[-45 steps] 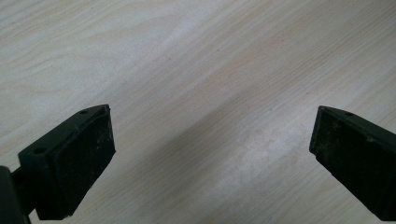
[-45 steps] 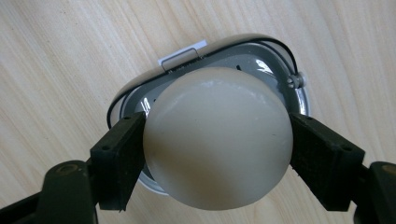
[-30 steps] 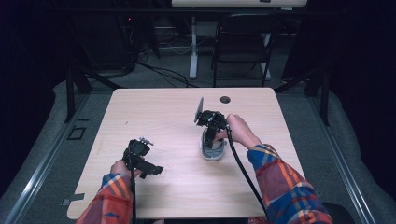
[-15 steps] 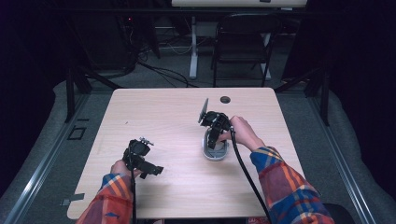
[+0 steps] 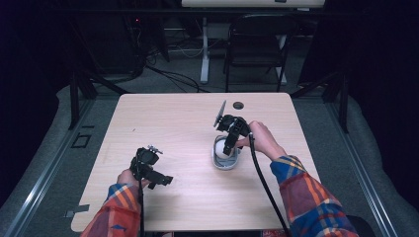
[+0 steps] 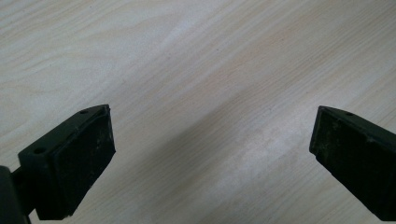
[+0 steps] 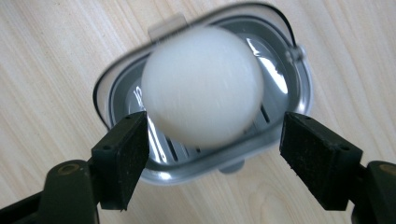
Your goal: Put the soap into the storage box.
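Honestly we're struggling with the white ball here: in the right gripper view it's smearing into a blur along its upper edge, and it's covering most of the grey dish under it. The right gripper is getting cut off at the bottom edge, so we're only seeing the jaw ends. In the left gripper view, the left gripper is losing its far-side jaw past the frame edge too.

Wooden table — grey dish resting on it
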Tool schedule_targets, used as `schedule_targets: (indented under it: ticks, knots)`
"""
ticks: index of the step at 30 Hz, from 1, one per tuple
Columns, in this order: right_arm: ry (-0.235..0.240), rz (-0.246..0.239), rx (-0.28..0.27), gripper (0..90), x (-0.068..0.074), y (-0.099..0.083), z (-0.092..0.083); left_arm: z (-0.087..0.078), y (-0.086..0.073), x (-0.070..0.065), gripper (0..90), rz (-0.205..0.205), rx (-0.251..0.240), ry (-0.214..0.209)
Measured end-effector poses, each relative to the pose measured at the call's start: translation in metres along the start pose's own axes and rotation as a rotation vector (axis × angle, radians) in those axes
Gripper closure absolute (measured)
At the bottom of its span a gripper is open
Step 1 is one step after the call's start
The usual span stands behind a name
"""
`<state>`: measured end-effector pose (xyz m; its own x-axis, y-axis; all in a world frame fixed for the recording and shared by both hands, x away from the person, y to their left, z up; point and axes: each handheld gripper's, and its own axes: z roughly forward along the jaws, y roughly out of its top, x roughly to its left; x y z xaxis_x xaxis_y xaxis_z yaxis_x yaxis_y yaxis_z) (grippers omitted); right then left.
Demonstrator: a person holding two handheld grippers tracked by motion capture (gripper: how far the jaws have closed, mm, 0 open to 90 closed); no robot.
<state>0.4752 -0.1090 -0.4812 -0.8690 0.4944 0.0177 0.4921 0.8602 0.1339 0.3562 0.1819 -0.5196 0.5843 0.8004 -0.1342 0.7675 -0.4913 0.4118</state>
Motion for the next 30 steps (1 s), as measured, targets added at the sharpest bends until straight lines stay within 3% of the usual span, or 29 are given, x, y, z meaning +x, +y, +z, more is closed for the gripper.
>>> schedule_targets:
  ticks: [15, 30]
  knots:
    - [-0.036, 0.009, -0.023, 19.8, 0.003, -0.032, -0.027, 0.0, 0.0, 0.0, 0.0, -0.001, -0.001, 0.0]
    - [-0.066, 0.038, -0.039, 13.4, 0.004, -0.073, -0.038, 0.0, 0.0, 0.0, 0.0, -0.001, -0.001, -0.001]
